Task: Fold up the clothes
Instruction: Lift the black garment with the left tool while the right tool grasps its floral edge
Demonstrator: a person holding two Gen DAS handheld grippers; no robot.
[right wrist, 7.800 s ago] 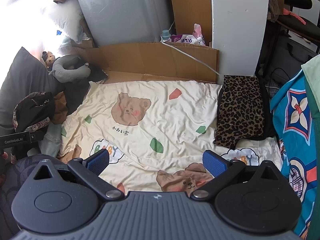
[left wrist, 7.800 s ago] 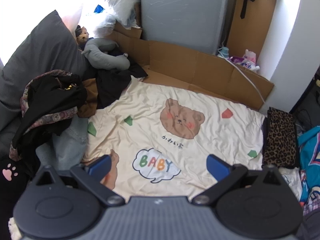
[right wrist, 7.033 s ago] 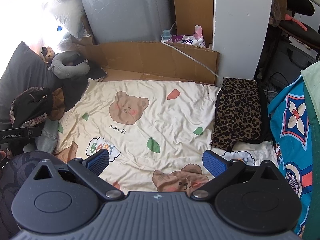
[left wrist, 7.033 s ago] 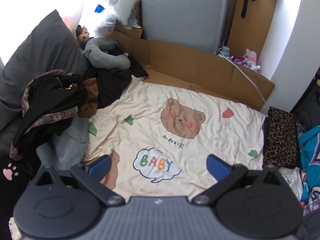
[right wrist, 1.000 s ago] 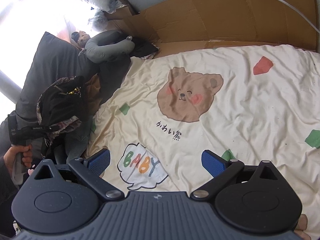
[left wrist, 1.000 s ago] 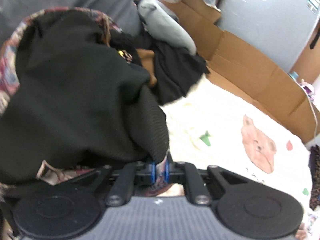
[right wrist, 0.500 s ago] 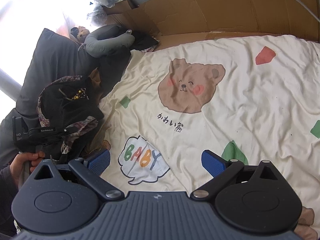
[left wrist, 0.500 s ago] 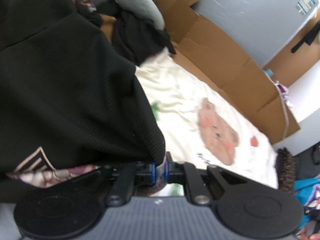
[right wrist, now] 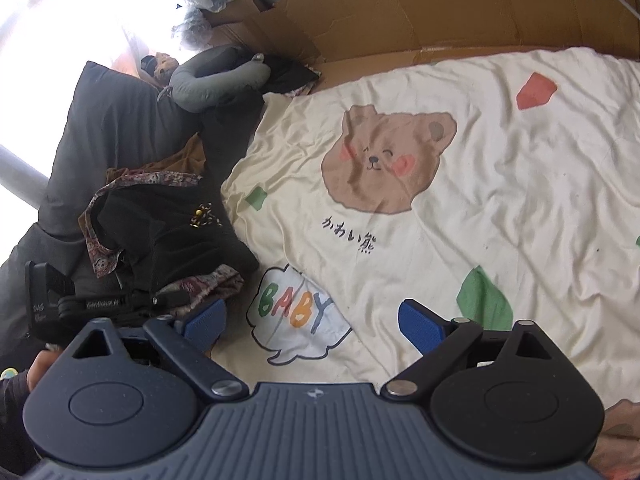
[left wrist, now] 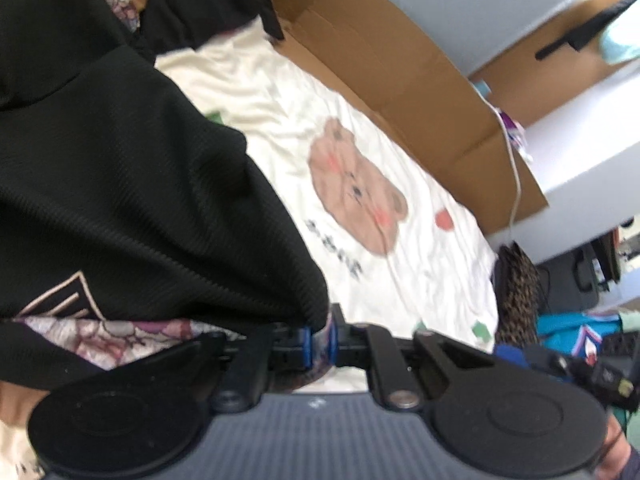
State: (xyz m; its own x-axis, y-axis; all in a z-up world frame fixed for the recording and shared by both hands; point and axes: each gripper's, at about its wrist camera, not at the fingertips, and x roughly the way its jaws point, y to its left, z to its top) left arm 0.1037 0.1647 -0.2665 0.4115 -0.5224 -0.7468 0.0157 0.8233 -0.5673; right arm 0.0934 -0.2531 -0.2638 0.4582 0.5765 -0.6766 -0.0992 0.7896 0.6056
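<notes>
A black garment with a floral paisley lining (left wrist: 120, 200) fills the left of the left wrist view. My left gripper (left wrist: 319, 340) is shut on its hem and holds it up over the cream bear-print bedsheet (left wrist: 400, 280). In the right wrist view the same garment (right wrist: 168, 232) sits at the sheet's left edge, with the left gripper (right wrist: 172, 300) clamped on it. My right gripper (right wrist: 312, 324) is open and empty, low over the "BABY" print on the sheet (right wrist: 500, 208).
A dark grey pillow (right wrist: 108, 128) and a grey neck pillow (right wrist: 216, 80) lie at the left. Cardboard panels (right wrist: 440, 8) line the far edge. A folded leopard-print piece (left wrist: 516, 292) lies at the sheet's right end. More dark clothes (left wrist: 200, 12) are piled behind.
My left gripper has pulled the black garment further off the pile toward the sheet and swung right. My right gripper has moved slightly lower and closer to the garment.
</notes>
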